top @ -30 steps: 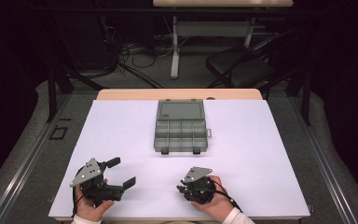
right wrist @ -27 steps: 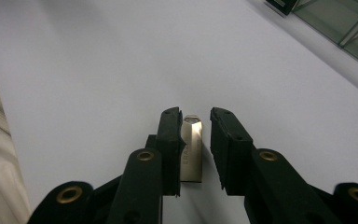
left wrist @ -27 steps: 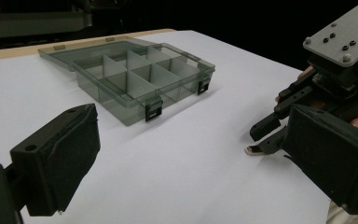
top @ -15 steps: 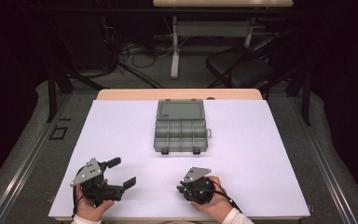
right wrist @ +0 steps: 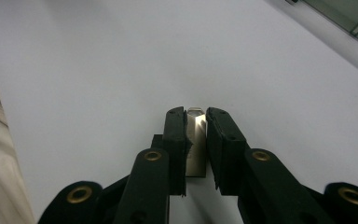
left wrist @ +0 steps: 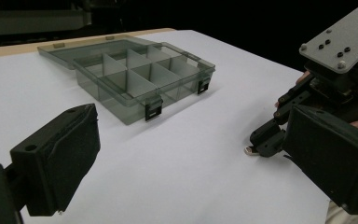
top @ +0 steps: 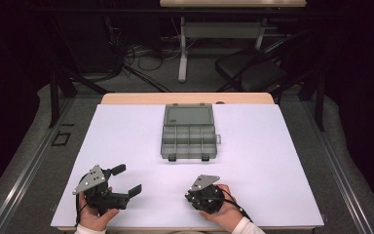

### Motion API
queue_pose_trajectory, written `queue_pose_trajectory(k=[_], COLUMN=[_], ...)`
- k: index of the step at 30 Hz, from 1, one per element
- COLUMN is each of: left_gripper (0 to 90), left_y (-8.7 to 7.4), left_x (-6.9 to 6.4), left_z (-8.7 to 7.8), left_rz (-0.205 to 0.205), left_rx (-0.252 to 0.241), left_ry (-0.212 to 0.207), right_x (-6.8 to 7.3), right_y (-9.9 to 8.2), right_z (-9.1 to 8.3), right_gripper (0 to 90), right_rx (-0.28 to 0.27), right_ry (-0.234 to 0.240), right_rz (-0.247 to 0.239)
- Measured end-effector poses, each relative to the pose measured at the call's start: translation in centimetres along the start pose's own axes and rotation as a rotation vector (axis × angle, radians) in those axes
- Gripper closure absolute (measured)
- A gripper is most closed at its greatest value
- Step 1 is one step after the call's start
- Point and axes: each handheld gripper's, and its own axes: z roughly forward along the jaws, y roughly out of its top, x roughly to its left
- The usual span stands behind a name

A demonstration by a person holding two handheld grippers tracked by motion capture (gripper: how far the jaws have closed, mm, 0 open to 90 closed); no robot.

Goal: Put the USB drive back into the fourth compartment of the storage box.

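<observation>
Your right gripper [top: 191, 195] sits low near the front edge of the white table [top: 282, 161], and its tip points down at the tabletop. Its two jaws have just been closing, and now they are pressed on a small silver metal piece [right wrist: 195, 140]. From the right gripper view, that shiny piece stands between the black pads [right wrist: 176, 144] and pokes out a bit past their tips. It looks like it is right down at the table, with its end on or just over the white top. From the left gripper view, you can see a tiny bit of the piece sticking out under the tip of the right gripper. Your left gripper [top: 126, 180] is beside it, also near the front edge, and well apart from the right one. Its jaws stand wide apart with nothing between them. They point across the table toward the right gripper. Farther back, in the middle of the table, sits a clear grey box [top: 189, 141]. The box is open, its lid [top: 188, 115] lies flat behind it, and inside you can see little walls that make many small spaces. Two dark clips sit on its front wall.
</observation>
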Motion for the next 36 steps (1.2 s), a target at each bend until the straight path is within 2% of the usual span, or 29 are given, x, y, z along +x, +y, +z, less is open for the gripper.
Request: queue_pose_trajectory(k=[24,36], left_gripper=[3.9,3.9], left_y=[-0.03,-0.02], left_x=[0.01,-0.01], left_z=[0.09,0.06], left_rz=[0.002,0.002], left_rx=[0.006,0.004], left_ry=[0.000,0.000], right_x=[0.03,0.14], right_y=[0.00,0.08], right_z=[0.00,-0.20], right_gripper=[79.5,79.5], right_rx=[0.002,-0.019], right_ry=[0.000,0.006], right_rz=[-0.013,-0.020])
